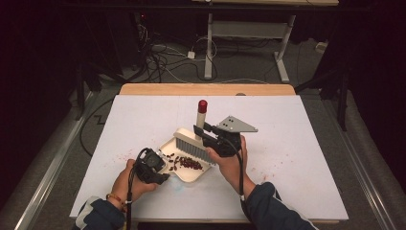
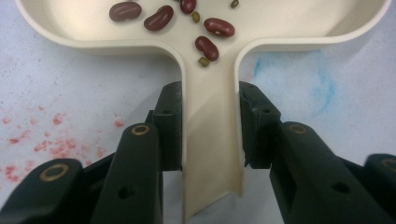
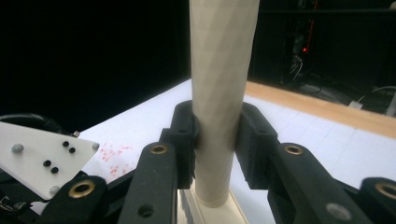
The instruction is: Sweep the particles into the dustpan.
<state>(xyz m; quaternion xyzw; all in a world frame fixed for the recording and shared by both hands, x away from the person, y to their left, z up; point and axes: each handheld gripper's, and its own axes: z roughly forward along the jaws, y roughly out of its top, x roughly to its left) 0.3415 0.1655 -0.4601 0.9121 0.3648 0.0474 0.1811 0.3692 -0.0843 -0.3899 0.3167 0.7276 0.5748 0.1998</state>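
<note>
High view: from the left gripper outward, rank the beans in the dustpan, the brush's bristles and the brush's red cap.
From the left gripper:
1. Beans, just right of it in the dustpan.
2. Bristles, behind the beans.
3. Red cap, highest and farthest back.

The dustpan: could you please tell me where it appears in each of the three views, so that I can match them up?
High view: the dustpan lies below centre, beans in it, left gripper shut on its handle.
Left gripper view: its tray spans the top; the handle runs down between the jaws.
Right gripper view: I cannot make it out; the jaws clamp the brush handle.
Shared landmark: the white table sheet with its red smears.
</note>
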